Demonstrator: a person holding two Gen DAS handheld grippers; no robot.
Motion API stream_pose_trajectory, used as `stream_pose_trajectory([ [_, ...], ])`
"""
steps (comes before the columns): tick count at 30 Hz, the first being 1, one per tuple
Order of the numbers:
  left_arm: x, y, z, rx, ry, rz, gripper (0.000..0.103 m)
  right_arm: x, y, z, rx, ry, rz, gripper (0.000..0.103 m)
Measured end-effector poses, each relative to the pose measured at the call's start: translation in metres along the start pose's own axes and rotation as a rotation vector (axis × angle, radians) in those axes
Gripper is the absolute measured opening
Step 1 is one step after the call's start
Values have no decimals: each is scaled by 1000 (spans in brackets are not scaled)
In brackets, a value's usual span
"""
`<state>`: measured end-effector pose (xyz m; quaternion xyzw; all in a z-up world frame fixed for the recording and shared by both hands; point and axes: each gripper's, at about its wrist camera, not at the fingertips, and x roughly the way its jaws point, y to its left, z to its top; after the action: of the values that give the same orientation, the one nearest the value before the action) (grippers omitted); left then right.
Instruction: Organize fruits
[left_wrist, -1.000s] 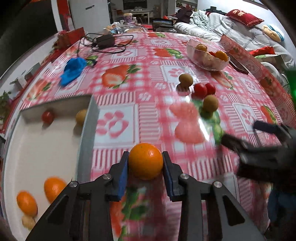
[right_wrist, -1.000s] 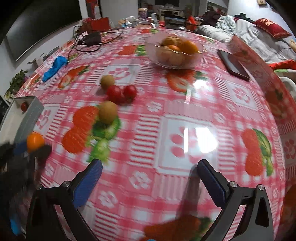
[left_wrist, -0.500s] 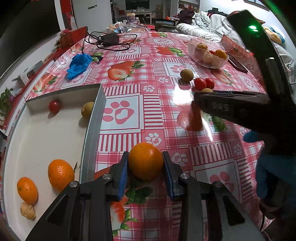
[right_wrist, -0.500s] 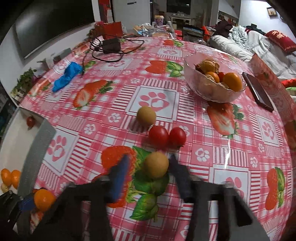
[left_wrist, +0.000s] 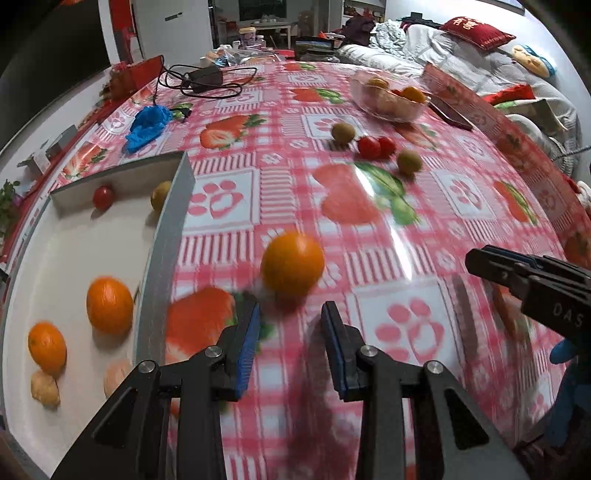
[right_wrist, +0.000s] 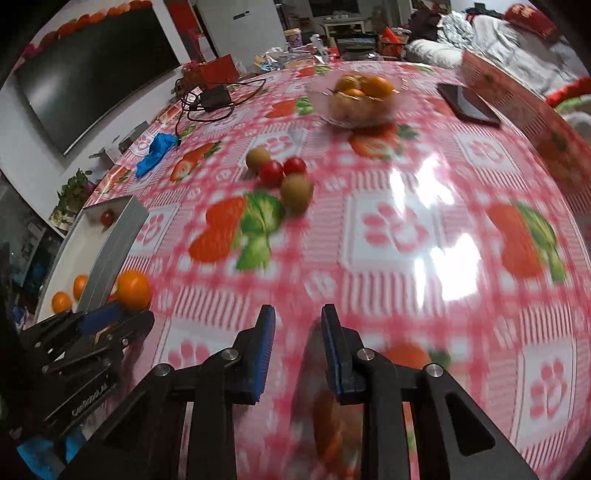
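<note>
My left gripper (left_wrist: 290, 314) is open and empty. An orange (left_wrist: 292, 263) lies on the tablecloth just ahead of its fingertips, right of the white tray (left_wrist: 162, 251); it also shows in the right wrist view (right_wrist: 133, 289). The tray holds two oranges (left_wrist: 109, 305), a red tomato (left_wrist: 102, 197), a kiwi and pale pieces. Two kiwis (left_wrist: 409, 161) and two red tomatoes (left_wrist: 369, 147) lie mid-table. My right gripper (right_wrist: 297, 315) is open and empty, well short of the near kiwi (right_wrist: 296, 191). It appears at the right of the left wrist view (left_wrist: 517, 273).
A glass bowl (left_wrist: 388, 99) with fruit stands at the back right, a dark phone (right_wrist: 467, 103) beside it. A blue cloth (left_wrist: 147, 122) and a black charger with cables (left_wrist: 205, 79) lie at the back left. The table edge runs along the right.
My left gripper opened and let go of the orange, which now lies on the cloth ahead of it. My right gripper pulled back from the kiwi, jaws narrower than a second ago.
</note>
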<state>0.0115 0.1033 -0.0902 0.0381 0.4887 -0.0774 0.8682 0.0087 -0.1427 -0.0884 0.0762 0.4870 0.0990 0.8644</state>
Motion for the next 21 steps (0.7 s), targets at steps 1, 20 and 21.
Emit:
stream_pose_trajectory([
  [1,-2,-1,-3,-2,1,-3,37,-3,-2,-4,9,-1,1,28],
  [20,0,-5,34,5,-40,53,68,47,-5,74,-22,0,-86,88],
  [21,6,-6,39,9,-33,57,68,51,-2,79,-36,-3,-92,86],
])
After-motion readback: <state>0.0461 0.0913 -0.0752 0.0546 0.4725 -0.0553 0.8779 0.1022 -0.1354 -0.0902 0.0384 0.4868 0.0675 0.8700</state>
